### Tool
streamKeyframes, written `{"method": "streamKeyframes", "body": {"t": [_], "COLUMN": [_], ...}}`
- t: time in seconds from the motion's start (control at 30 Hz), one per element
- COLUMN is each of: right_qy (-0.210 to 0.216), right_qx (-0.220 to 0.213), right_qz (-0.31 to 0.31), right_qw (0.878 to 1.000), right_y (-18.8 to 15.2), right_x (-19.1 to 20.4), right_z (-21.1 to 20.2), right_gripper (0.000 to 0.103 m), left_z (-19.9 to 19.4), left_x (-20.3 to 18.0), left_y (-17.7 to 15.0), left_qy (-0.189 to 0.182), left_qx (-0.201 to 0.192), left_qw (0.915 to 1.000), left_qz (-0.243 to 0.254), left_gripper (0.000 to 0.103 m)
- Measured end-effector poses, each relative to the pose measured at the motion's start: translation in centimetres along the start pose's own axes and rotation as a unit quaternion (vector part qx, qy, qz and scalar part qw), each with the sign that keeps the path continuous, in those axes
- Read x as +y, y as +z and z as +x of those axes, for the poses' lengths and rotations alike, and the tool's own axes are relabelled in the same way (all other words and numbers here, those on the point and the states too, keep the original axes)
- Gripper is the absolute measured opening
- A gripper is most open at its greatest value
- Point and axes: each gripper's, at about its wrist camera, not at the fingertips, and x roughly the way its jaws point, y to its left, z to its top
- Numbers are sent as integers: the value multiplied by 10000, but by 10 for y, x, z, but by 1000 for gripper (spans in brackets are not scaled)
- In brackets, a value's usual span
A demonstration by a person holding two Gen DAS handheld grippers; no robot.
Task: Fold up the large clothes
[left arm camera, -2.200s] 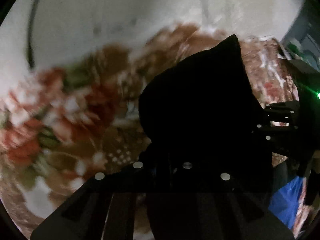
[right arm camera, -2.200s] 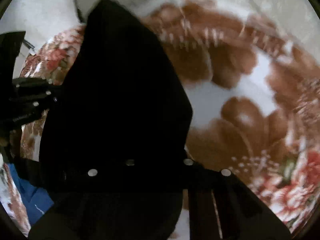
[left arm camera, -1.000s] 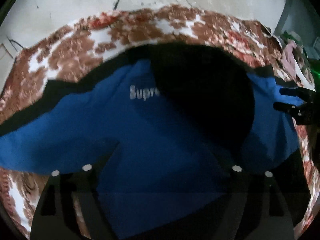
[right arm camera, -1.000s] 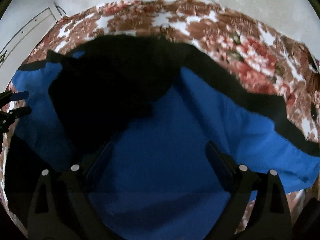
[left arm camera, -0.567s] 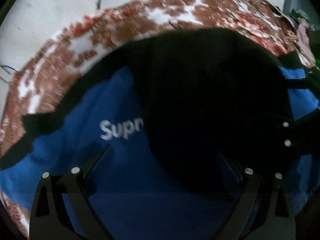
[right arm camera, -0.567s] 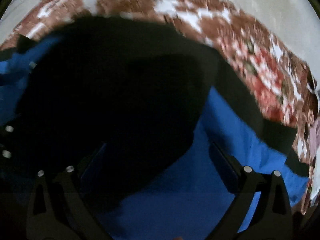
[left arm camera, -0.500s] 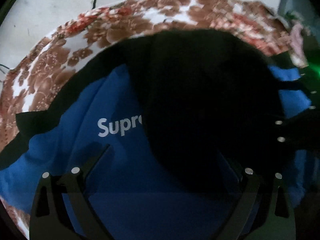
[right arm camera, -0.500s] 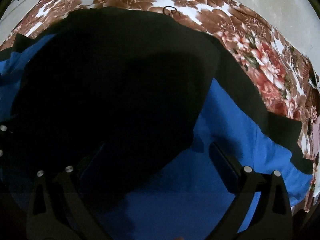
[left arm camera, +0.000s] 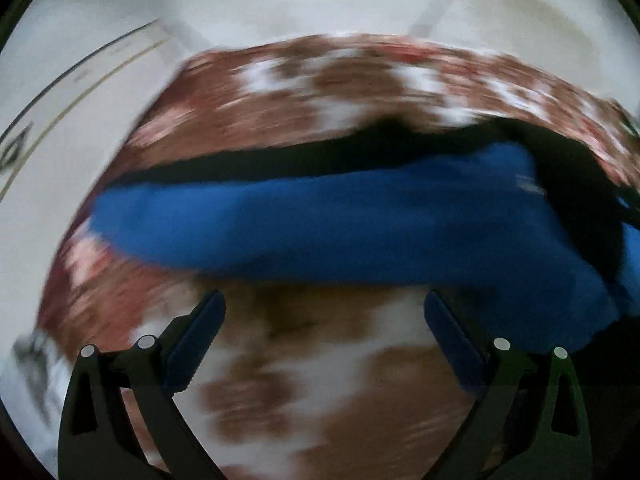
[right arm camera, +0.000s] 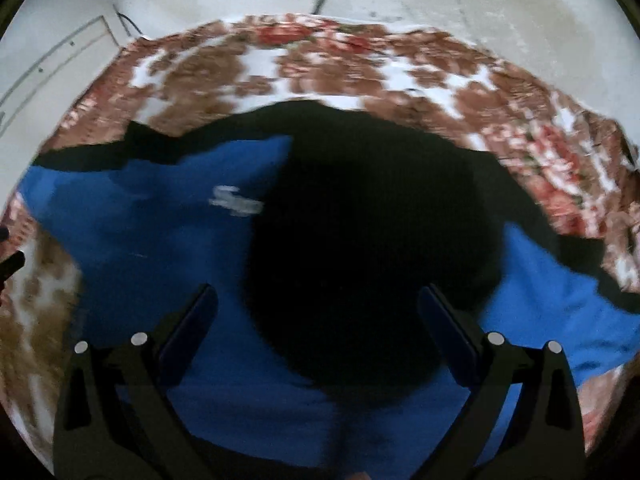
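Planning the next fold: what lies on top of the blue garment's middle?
A black hood-shaped flap lies across the blue garment, hiding most of the white lettering. Flowered cloth lies underneath.

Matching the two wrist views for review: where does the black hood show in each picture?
Left wrist: the hood sits at the far right edge, over the blue hoodie.
Right wrist: the hood fills the centre, lying on the blue body, just beyond the fingers.
Shared landmark: the white chest lettering, beside the hood's left edge, a smear in the left view, clearer in the right.
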Motion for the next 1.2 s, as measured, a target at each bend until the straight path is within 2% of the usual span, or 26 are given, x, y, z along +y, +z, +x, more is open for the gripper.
{"method": "streamKeyframes", "body": {"t": [0.1,0.17,0.27,0.37,0.53,0.67,0.73,0.8,0.87,0.9,0.93,0.97,1.03,1.07,1.1,1.2], "right_qy": [77,119,78,84,96,-29,-21,-5,-29,-40,-45,-58,-83,-103,-123,-180], "right_qx": [221,421,451,476,492,492,538,623,692,722,741,751,731,722,716,706], "right_qz": [14,-28,-291,-413,-562,-794,-714,-619,-631,-635,-623,-595,-563,-565,-575,-635], "right_qw": [9997,9990,9985,9980,9972,9956,9960,9961,9956,9954,9953,9954,9957,9957,9957,9953], "right_y": [-6,-10,-14,-16,-15,-19,-21,-24,-29,-31,-33,-35,-38,-39,-40,-41], "right_x": [41,63,100,121,145,153,152,151,154,155,155,156,157,157,158,161], "right_z": [16,28,42,52,67,74,76,79,85,88,90,92,94,94,94,94], "right_gripper": [98,98,98,98,98,98,98,98,98,98,98,98,98,98,98,98], "left_z": [-1,7,31,56,95,125,133,135,143,149,150,148,138,130,122,86], "left_x": [81,129,177,205,222,242,256,268,277,278,276,272,253,235,219,162], "left_y": [-4,-4,1,9,28,41,48,57,63,67,72,78,91,102,111,135], "left_qy": [277,262,294,234,248,190,24,-77,-181,-143,-35,-7,229,469,572,553], "left_qx": [-57,-63,-22,-33,-1,83,-3,-153,-44,138,224,235,240,249,192,-50], "left_qw": [9953,9890,9817,9760,9741,9647,9554,9475,9402,9418,9458,9507,9642,9739,9797,9890], "left_qz": [-923,-1457,-1881,-2165,-2246,-2624,-2953,-3194,-3401,-3355,-3240,-3092,-2632,-2208,-1913,-1374], "left_gripper": [97,97,97,97,97,97,95,85,65,54,31,22,14,13,12,11]}}
